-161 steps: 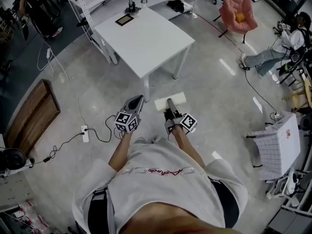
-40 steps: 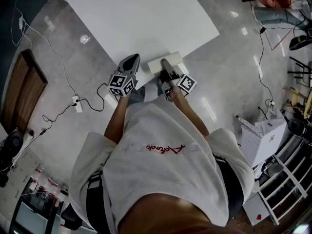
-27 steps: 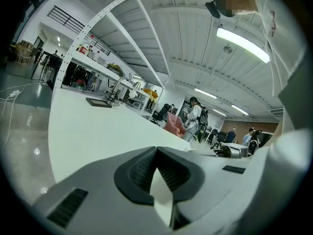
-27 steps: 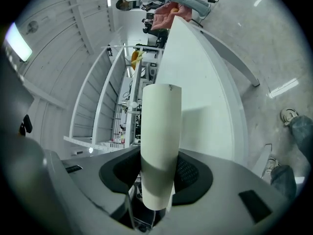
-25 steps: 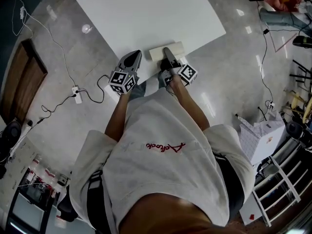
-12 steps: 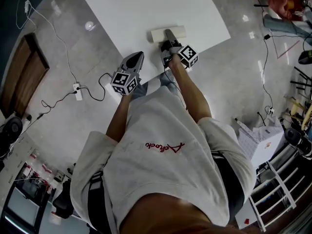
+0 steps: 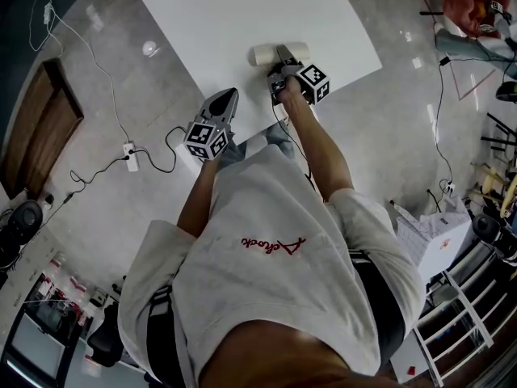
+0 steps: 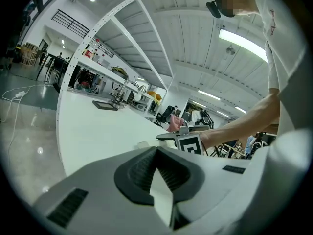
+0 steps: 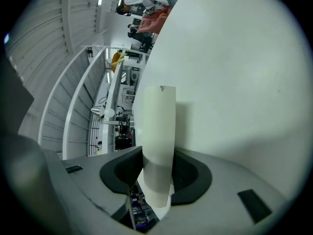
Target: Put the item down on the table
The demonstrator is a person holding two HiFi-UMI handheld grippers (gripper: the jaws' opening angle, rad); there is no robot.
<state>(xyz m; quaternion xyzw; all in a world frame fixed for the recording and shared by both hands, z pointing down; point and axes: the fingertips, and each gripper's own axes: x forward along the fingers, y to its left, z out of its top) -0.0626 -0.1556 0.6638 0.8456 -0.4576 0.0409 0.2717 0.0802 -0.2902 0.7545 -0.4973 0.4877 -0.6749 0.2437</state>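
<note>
The item is a cream-white block [image 7: 266,54], lying crosswise over the white table [image 7: 242,10] near its front edge. My right gripper [image 7: 283,56] has the block between its pads, and its jaws are closing on it. In the right gripper view the block [image 9: 157,126] stands up from between the dark pads [image 9: 193,173], with the tabletop [image 9: 234,82] right behind it. My left gripper [image 7: 229,96] hangs shut and empty at the table's front edge, left of the right one. In the left gripper view its jaws [image 8: 159,180] meet, and the right gripper's marker cube [image 8: 190,144] shows beyond.
A dark tablet [image 8: 105,105] and a lamp sit at the table's far end. On the floor at the left lie a power strip [image 7: 129,149], cables and a wooden panel [image 7: 32,128]. A white box [image 7: 436,241] and racks stand at the right.
The right gripper has carried the block forward from the table's front edge to further over the tabletop. The left gripper has stayed near the edge.
</note>
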